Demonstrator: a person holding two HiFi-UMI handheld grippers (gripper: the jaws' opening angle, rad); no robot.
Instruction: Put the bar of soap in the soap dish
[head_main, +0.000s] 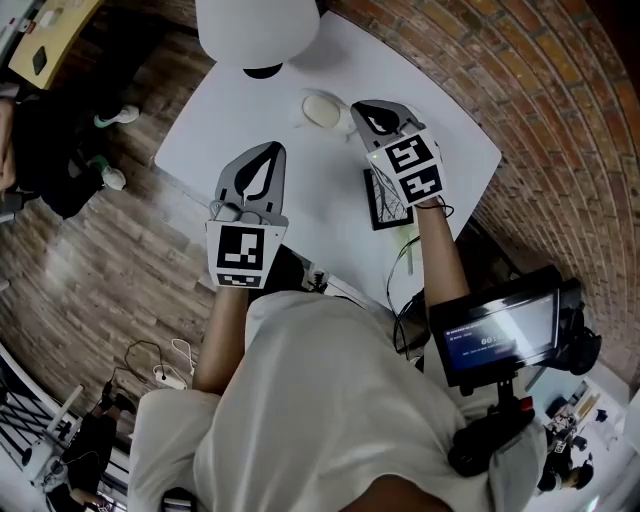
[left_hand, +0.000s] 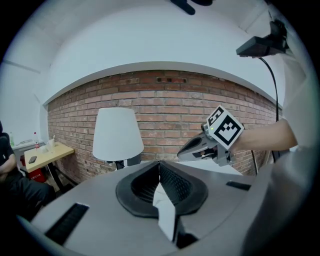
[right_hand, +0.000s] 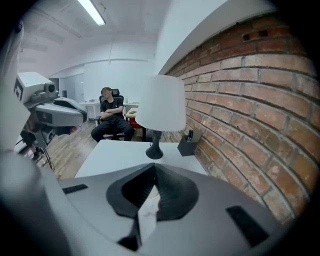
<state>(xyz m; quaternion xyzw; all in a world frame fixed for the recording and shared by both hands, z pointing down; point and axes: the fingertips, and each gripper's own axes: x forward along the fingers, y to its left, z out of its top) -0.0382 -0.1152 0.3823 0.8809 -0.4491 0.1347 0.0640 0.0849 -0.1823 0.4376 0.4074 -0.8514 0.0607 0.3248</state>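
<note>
The cream oval bar of soap (head_main: 324, 110) was seen in the white soap dish (head_main: 308, 119) on the far side of the white table (head_main: 240, 110). The left gripper (head_main: 270, 150) and the right gripper (head_main: 360, 108) were closed, nothing held.

We stand in an open office: brick wall (right_hand: 250, 90), ceiling strip light (right_hand: 92, 12), desk (left_hand: 47, 151), a seated person (right_hand: 111, 120), wood floor (head_main: 110, 290).

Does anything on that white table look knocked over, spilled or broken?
Nothing stands out. The lamp stands upright on the table, the pale soap dish sits flat near its base, and no spill or damage shows anywhere on the tabletop.
</note>
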